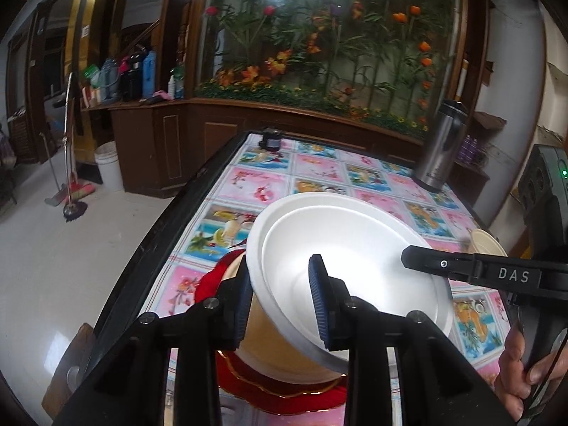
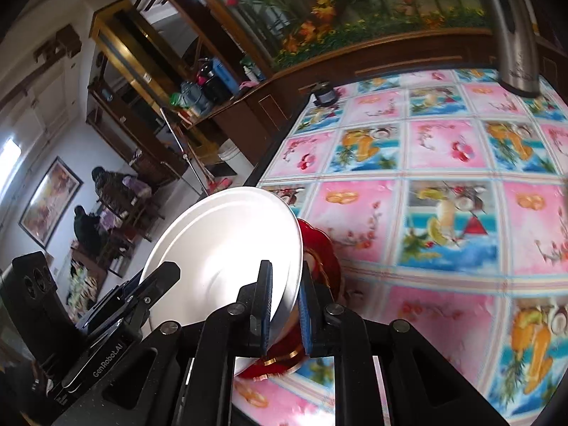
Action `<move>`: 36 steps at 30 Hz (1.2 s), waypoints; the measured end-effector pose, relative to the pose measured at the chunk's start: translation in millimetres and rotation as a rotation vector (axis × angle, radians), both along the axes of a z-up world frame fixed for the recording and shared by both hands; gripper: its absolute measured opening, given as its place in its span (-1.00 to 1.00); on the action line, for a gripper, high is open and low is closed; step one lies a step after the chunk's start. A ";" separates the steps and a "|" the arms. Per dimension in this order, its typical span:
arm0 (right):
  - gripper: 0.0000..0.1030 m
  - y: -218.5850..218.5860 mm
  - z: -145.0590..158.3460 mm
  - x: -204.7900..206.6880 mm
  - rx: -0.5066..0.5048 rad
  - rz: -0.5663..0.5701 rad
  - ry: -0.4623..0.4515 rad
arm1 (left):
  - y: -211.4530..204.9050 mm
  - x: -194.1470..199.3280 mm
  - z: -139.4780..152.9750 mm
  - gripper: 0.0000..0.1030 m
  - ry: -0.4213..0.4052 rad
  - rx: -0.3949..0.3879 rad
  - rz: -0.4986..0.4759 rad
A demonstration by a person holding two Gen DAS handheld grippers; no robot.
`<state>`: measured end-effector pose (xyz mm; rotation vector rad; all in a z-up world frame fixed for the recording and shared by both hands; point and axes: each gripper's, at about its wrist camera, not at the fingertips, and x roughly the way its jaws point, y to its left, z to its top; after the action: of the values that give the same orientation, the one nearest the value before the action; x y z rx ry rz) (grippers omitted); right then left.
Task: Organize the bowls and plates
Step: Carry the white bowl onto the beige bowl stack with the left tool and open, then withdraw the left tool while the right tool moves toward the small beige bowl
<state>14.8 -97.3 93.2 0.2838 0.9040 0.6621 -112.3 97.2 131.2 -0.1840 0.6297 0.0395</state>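
A white foam bowl [image 1: 355, 248] is held tilted above a red plate with a gold rim [image 1: 284, 390] on the table. My left gripper [image 1: 280, 301] is shut on the bowl's near-left rim; a tan surface shows under the bowl. In the right wrist view my right gripper [image 2: 284, 305] is shut on the rim of the same white bowl [image 2: 220, 248], with the red plate [image 2: 319, 248] just beyond and below it. The right gripper's fingers [image 1: 443, 264] show over the bowl's right rim in the left wrist view, and the left gripper [image 2: 156, 284] shows at the bowl's left.
The table [image 2: 426, 184] has a pink and blue fruit-print cloth. A steel thermos [image 1: 440, 149] stands at its far right edge. A small black device [image 1: 270, 140] sits at the far left corner. A tan bowl [image 1: 486, 245] lies to the right. The table's black left edge [image 1: 149, 241] drops to the floor.
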 end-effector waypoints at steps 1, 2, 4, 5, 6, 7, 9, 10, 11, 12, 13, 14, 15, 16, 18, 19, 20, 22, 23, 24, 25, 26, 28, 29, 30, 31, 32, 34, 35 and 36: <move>-0.71 3.8 -0.5 0.3 -0.003 0.003 0.000 | 3.3 2.2 -3.5 -0.44 0.007 -0.006 0.005; -0.71 8.8 -2.8 1.6 -0.011 0.006 0.001 | 6.9 4.0 -7.3 -0.44 0.015 -0.010 0.011; -0.71 17.0 -8.4 4.9 -0.028 0.012 0.010 | 13.6 6.7 -14.7 -0.44 0.033 -0.022 0.023; -0.71 19.7 -11.4 5.9 -0.031 0.015 0.019 | 15.9 7.2 -17.6 -0.44 0.040 -0.025 0.026; -0.71 22.5 -14.0 6.3 -0.038 0.019 0.025 | 18.2 8.4 -20.0 -0.44 0.045 -0.031 0.027; -0.71 24.7 -16.0 6.7 -0.044 0.022 0.029 | 20.4 8.5 -22.0 -0.44 0.049 -0.035 0.028; -0.71 27.5 -20.3 7.3 -0.054 0.028 0.035 | 22.5 7.5 -25.5 -0.44 0.058 -0.040 0.029; -0.71 29.0 -21.3 7.0 -0.058 0.030 0.038 | 22.1 7.8 -27.3 -0.44 0.062 -0.041 0.030; -0.71 30.1 -23.0 7.2 -0.062 0.033 0.041 | 23.6 7.4 -29.2 -0.44 0.065 -0.045 0.031; -0.71 31.4 -24.0 7.1 -0.065 0.036 0.044 | 24.7 7.2 -30.7 -0.44 0.068 -0.050 0.031; -0.71 32.5 -25.5 6.8 -0.069 0.039 0.047 | 24.7 7.9 -31.9 -0.44 0.070 -0.052 0.030; -0.70 33.4 -26.6 6.3 -0.075 0.040 0.046 | 24.6 9.3 -33.3 -0.44 0.072 -0.055 0.031; -0.69 34.2 -27.2 5.9 -0.079 0.042 0.044 | 24.1 10.2 -34.0 -0.44 0.074 -0.054 0.034; -0.68 34.8 -27.2 5.4 -0.078 0.044 0.043 | 24.4 10.6 -34.3 -0.44 0.075 -0.053 0.038; -0.67 35.9 -26.7 4.8 -0.083 0.054 0.038 | 24.7 10.4 -34.2 -0.39 0.074 -0.058 0.041; -0.67 36.2 -25.9 4.5 -0.088 0.054 0.034 | 24.3 10.0 -34.0 -0.31 0.073 -0.060 0.044; -0.67 35.7 -25.8 4.7 -0.089 0.055 0.033 | 24.4 9.3 -33.5 -0.20 0.072 -0.059 0.047; -0.65 33.9 -25.9 4.9 -0.080 0.061 0.043 | 24.5 7.0 -31.2 -0.08 0.063 -0.056 0.054; -0.64 32.0 -25.6 4.8 -0.075 0.059 0.045 | 24.7 6.0 -29.5 -0.01 0.058 -0.057 0.059; -0.64 30.2 -25.0 4.7 -0.068 0.059 0.044 | 25.4 5.0 -27.9 0.00 0.053 -0.059 0.063; -0.64 28.5 -24.2 4.2 -0.063 0.061 0.043 | 25.7 3.5 -25.9 0.01 0.048 -0.062 0.067; -0.64 26.1 -23.4 3.8 -0.056 0.059 0.043 | 25.8 1.6 -22.9 0.01 0.040 -0.063 0.068; -0.64 18.9 -20.5 2.2 -0.033 0.051 0.042 | 23.5 -0.9 -18.6 0.01 0.029 -0.063 0.065; -0.64 15.6 -19.2 1.6 -0.023 0.049 0.041 | 21.3 -1.4 -16.4 0.01 0.023 -0.065 0.058; -0.64 11.1 -17.8 0.8 -0.012 0.046 0.040 | 17.8 -2.4 -14.4 0.01 0.018 -0.066 0.049; -0.64 5.4 -16.3 -0.1 0.001 0.038 0.039 | 12.8 -3.9 -11.6 0.01 0.010 -0.065 0.037; -0.64 -2.1 -14.9 -0.7 0.015 0.027 0.039 | 7.6 -5.1 -8.9 0.03 0.000 -0.062 0.023; -0.64 -13.9 -13.3 -1.4 0.034 0.009 0.039 | -7.0 -7.2 -4.3 0.09 -0.012 -0.049 -0.012; -0.63 -22.7 -13.0 -1.2 0.045 -0.007 0.041 | -16.4 -8.4 -2.3 0.12 -0.020 -0.045 -0.035; -0.60 -33.2 -13.4 -0.5 0.056 -0.028 0.044 | -26.8 -9.3 -0.7 0.14 -0.024 -0.039 -0.062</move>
<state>14.2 -130.5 79.7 0.3616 0.9230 0.6586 -121.6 70.4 130.4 -0.2019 0.6118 -0.0348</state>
